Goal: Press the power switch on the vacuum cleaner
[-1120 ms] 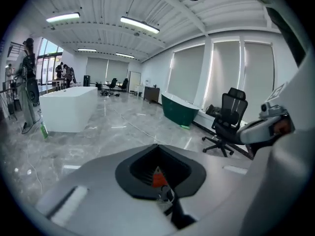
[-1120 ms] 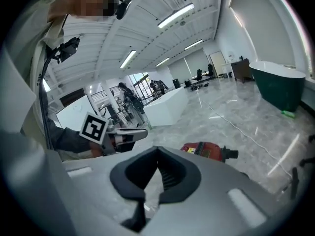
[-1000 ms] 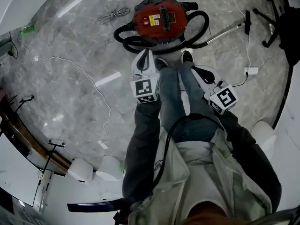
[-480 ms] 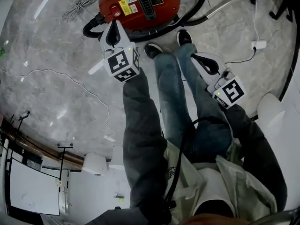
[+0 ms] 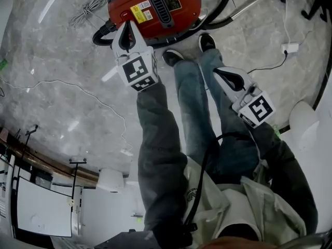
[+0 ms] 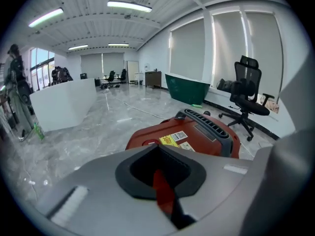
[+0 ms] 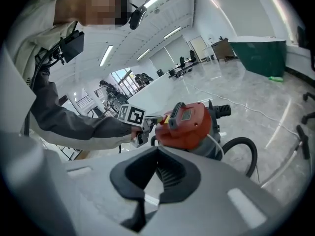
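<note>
Since one second earlier, the left tool (image 5: 124, 31) had advanced from beside the person's legs to the near-left edge of the vacuum cleaner (image 5: 155, 7); over the last half second it had barely shifted. Its jaws were closed together, with only a thin slit between them, and they held nothing. Red casing showed through that slit in the left gripper view. The tips lay over the red top, just beside the yellow label (image 5: 139, 12). Whether they touched the casing could not be told, and the power switch could not be picked out with certainty. The marker cube (image 5: 137, 71) of this tool sat behind the jaws, at the end of a grey sleeve (image 5: 155, 139).

The right tool (image 5: 220, 74) was held back beside the person's right leg, well apart from the vacuum cleaner. Its jaws were likewise drawn together and empty. They pointed toward the machine, which the right gripper view showed beyond them with the left tool at its top.

The vacuum cleaner stood on the grey marble floor (image 5: 62, 51), directly ahead of the person's shoes (image 5: 171, 56). A black ribbed handle (image 5: 158, 1) ran across its red top. A black hose (image 5: 224, 7) looped round its right side, and a metal wand (image 5: 254, 1) lay beyond that. A coiled cord (image 5: 89, 9) lay on the floor to the left of the machine. A thin white cable (image 5: 67, 87) trailed across the floor farther left. An office chair (image 6: 248, 90) stood near the windows in the left gripper view.
</note>
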{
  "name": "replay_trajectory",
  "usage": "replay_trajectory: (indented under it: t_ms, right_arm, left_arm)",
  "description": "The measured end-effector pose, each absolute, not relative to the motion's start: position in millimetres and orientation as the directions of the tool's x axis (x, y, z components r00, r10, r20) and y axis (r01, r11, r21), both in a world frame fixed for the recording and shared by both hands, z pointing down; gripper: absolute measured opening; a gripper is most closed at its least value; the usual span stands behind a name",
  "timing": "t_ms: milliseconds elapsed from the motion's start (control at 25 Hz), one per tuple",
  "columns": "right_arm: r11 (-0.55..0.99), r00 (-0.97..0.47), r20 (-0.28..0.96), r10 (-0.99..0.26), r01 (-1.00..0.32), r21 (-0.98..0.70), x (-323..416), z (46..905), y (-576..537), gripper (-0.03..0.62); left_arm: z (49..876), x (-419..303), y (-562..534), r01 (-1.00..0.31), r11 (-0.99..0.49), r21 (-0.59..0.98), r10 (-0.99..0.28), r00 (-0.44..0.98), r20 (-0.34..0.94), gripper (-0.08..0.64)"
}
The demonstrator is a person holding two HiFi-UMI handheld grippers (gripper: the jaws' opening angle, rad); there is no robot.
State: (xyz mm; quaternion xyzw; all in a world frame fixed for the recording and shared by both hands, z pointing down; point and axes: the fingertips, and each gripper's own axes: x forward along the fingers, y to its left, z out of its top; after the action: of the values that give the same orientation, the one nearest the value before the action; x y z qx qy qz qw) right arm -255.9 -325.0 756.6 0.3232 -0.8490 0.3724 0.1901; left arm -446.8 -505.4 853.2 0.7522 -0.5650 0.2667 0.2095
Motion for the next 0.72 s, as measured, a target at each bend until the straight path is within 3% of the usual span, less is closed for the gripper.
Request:
replay_trajectory:
  t_ms: [440,720]
  right_arm:
    - [0.511,-0.722,0.568,-0.394,-0.686,-0.518,-251,762,-322,0.000]
    - [0.505,-0.725,0.573,-0.382,-0.683,-0.528,-251,764,-312,0.000]
  left_arm:
    - [857,-446,-504,-0.959,-0.273,0.070,-0.723,0.253,0.643,0.002]
    - [844,-448,-517,-0.962,-0.273,0.020,-0.756,0.228,0.614,0.002]
